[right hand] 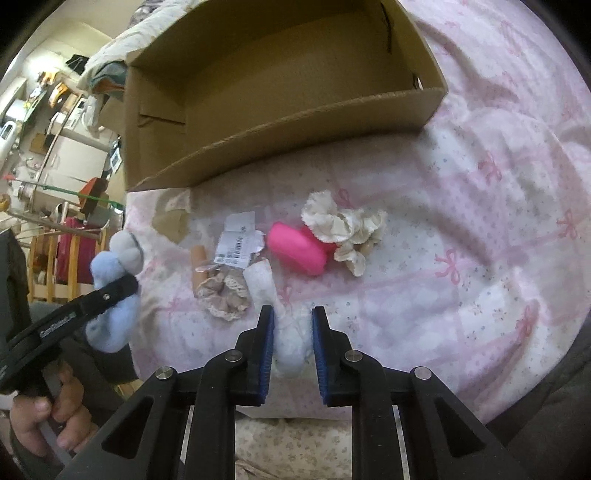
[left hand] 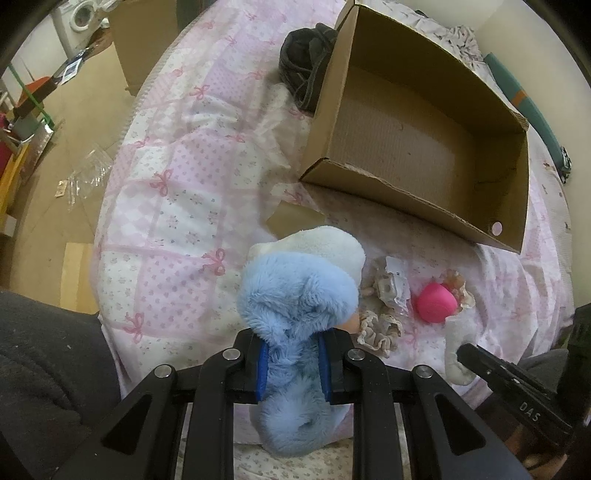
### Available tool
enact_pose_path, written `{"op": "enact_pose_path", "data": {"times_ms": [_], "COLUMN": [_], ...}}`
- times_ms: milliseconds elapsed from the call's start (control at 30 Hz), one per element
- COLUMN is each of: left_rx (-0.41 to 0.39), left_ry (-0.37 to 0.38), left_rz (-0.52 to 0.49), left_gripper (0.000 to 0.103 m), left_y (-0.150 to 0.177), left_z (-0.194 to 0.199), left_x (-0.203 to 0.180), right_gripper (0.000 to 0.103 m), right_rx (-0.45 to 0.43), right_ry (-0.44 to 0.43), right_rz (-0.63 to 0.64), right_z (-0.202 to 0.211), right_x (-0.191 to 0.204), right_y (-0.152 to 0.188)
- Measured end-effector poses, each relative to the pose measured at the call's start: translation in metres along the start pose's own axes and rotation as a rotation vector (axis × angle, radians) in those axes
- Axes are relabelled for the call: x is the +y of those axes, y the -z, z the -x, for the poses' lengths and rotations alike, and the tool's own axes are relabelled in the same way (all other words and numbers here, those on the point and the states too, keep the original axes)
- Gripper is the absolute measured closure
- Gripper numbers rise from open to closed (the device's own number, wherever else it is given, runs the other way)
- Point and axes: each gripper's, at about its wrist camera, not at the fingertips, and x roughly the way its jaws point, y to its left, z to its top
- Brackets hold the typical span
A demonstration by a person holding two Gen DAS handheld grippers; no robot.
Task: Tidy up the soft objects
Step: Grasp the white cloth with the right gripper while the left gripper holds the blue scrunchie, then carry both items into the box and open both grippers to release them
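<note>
1. Two grips: your left gripper is clamped on the fluffy blue plush toy, lifted near the open cardboard box, ready for boxing.
2. Your right gripper pinches the white soft piece lying before that box, likely next in.

A washing machine is seen beyond the bed; clear plastic wrapping is scattered on the floor
</note>
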Motion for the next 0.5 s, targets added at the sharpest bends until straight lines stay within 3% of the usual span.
{"op": "enact_pose_path", "data": {"times_ms": [233, 500], "left_rx": [-0.001, -0.134], "left_ry": [-0.018, -0.013], "left_rz": [0.024, -0.035], "left_gripper": [0.082, 0.082], "left_y": [-0.001, -0.02], "left_z": [0.002, 0.04], "left_x": [0.007, -0.011], "right_gripper": [0.082, 0.082], "right_rx": [-0.048, -0.173], "right_ry": [-0.025, -0.047], "right_rz": [0.011, 0.083], "right_z": [0.009, 0.044], "right_x": [0.003, 0.015], "right_y": [-0.002, -0.011]}}
